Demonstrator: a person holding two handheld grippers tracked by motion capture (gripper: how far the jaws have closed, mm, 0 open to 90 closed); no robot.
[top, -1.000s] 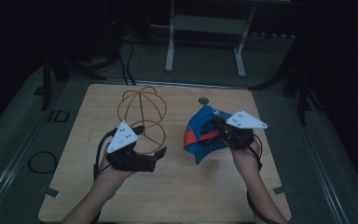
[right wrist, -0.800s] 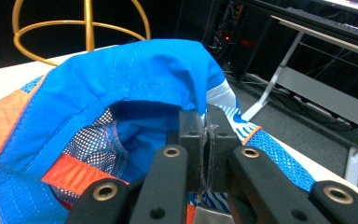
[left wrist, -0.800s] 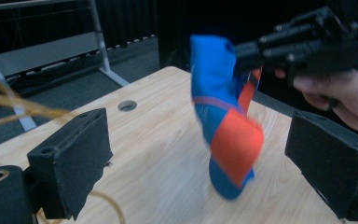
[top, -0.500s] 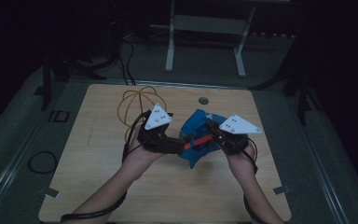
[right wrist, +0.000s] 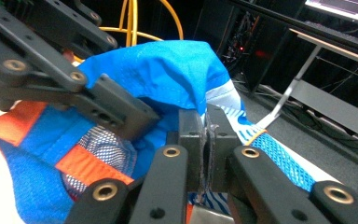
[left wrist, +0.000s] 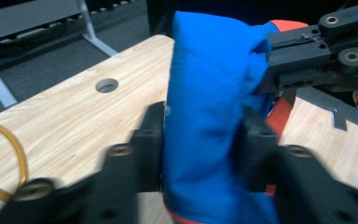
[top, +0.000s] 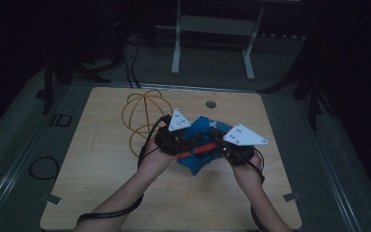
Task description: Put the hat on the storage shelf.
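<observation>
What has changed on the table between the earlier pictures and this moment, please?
The left gripper moved rightward from beside the orange cable loops to the blue cloth; its jaws have just been closing and now clamp a fold of it. The right gripper kept its shut pinch on the cloth's edge and shifted slightly toward the middle. The cable loops and the wooden table stayed as they were.

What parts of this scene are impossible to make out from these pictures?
- What the blue cloth item actually is: in the high view the two grippers cover its middle and the room is dark.
- Its lower end: cut off by the bottom edge in the left gripper view.
- How the orange wire frame meets the table: too thin and dim in the high view.
- The edge pinched by the right gripper: hidden between its fingers.
</observation>
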